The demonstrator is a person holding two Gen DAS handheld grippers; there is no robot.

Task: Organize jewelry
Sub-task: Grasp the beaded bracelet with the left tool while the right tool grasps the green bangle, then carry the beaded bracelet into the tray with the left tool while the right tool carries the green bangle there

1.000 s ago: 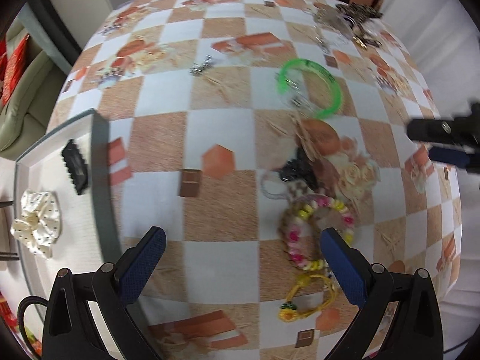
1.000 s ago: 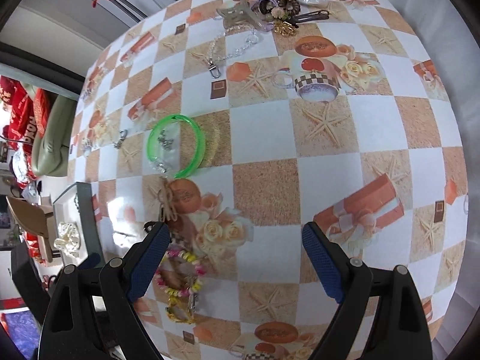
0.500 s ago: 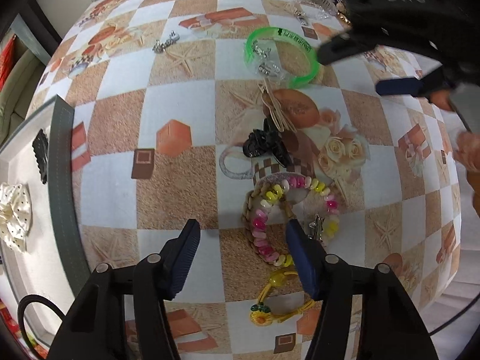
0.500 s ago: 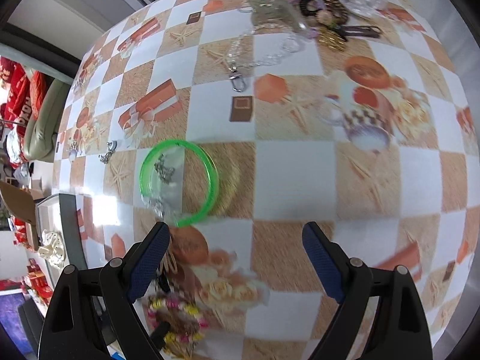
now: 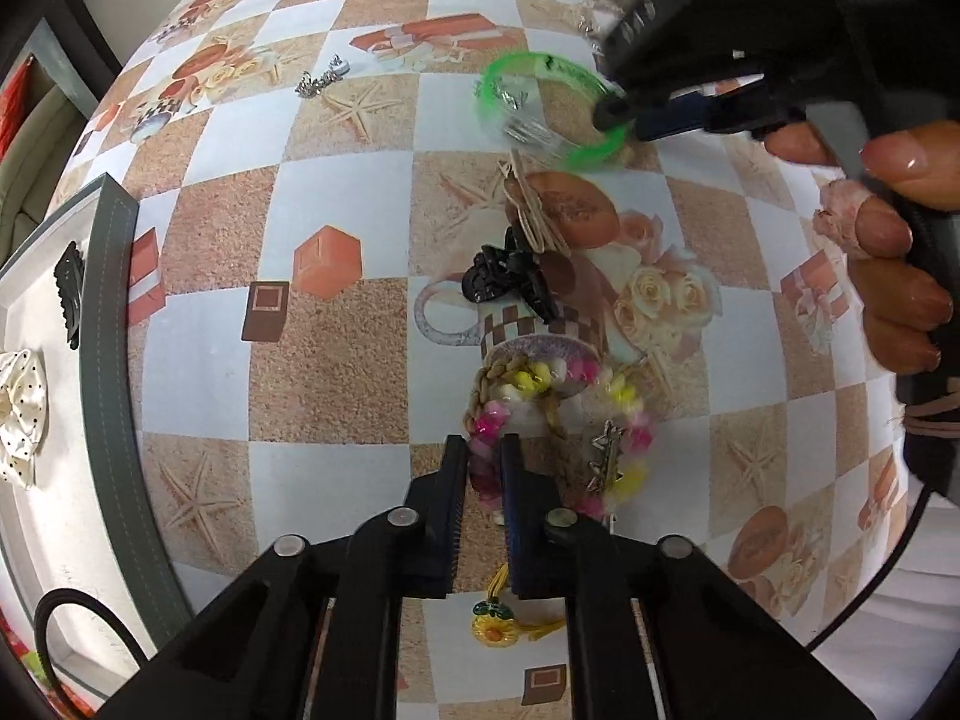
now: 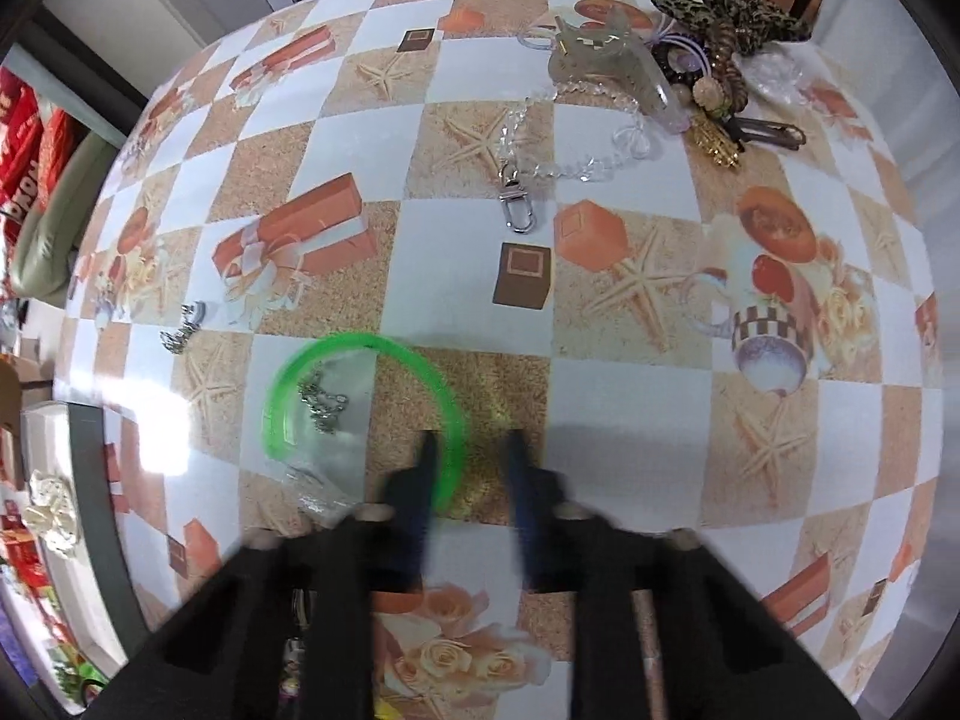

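From my left wrist camera, my left gripper [image 5: 482, 468] has its two fingers drawn nearly together around the near-left arc of the bead bracelet [image 5: 555, 426], the pink and yellow one lying on the checkered tablecloth [image 5: 336, 396]. The beads sit between the pads, so I judge this a pinch on the bracelet, though it is not lifted off the cloth. A small silver star clip [image 5: 606, 459] lies on the bracelet's right side, and a yellow flower charm [image 5: 495, 621] lies nearer to me, partly under my fingers. Beyond the bracelet is a black claw clip [image 5: 507, 282], and farther still the green bangle [image 5: 552, 108]. At the far right my right gripper [image 5: 624, 120] reaches down onto the bangle's right rim. At the left edge the grey-rimmed tray [image 5: 108, 324] already holds a white scrunchie [image 5: 21, 408] and a black clip [image 5: 69, 294].

From my right wrist camera, blurred by motion, my fingers are narrowed but with a clear gap, and they straddle the near-right rim of the green bangle [image 6: 360, 414]: one finger inside the ring, one outside. Nothing is held yet. A short silver chain [image 6: 321, 405] lies inside the bangle, and a pile of hair things [image 6: 690, 66] sits at the far right.

I judge both hands to be at the pickup step. Next, my right needs to finish closing on the rim, then both pieces must be lifted and carried left to the tray, taking care that the star clip does not drag along.
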